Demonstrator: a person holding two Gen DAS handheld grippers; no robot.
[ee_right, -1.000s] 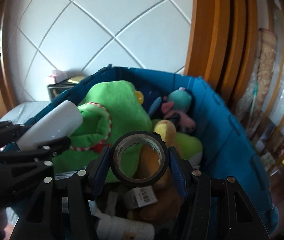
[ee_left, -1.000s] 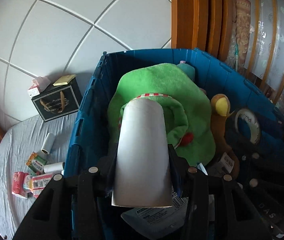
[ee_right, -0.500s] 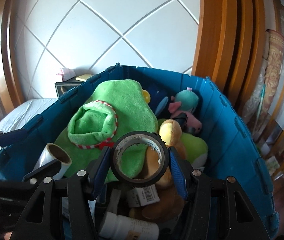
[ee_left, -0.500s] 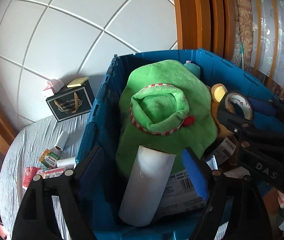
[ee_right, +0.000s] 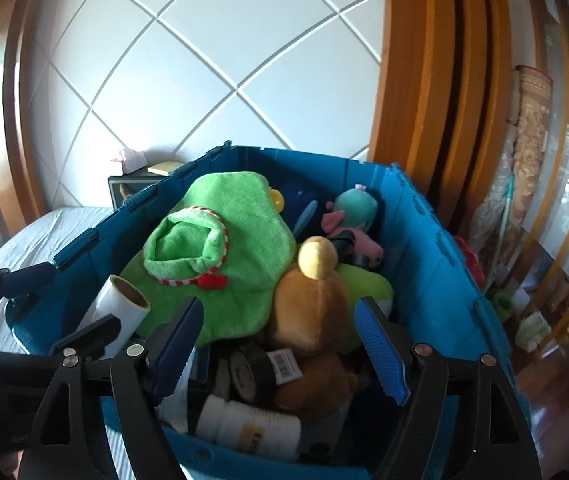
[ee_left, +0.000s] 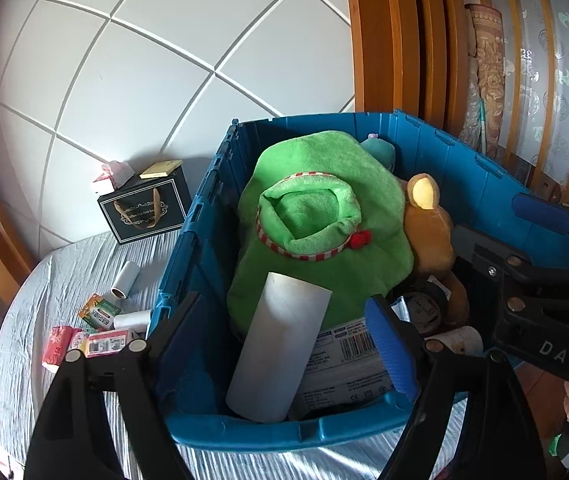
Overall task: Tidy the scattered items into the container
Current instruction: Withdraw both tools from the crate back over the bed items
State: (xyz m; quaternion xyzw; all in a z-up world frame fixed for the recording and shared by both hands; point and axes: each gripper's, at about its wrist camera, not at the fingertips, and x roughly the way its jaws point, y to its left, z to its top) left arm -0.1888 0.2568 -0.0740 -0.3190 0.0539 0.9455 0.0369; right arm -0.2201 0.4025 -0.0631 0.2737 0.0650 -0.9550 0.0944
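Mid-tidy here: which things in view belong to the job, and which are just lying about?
Job:
- blue crate
- white roll and tape roll, just let go, in the crate
- small rolls and packets on the table beside the crate
- left gripper, right gripper, both open

Lying about:
- black gift bag
- sticky notes

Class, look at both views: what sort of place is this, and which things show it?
Probably a room in a home: a blue crate of soft toys on a cloth-covered table, a panelled wall, and wooden door frames.

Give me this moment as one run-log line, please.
left gripper: open, roll dropped in bin | right gripper: jaws just opened, tape dropped in bin | still on table: small rolls, packets
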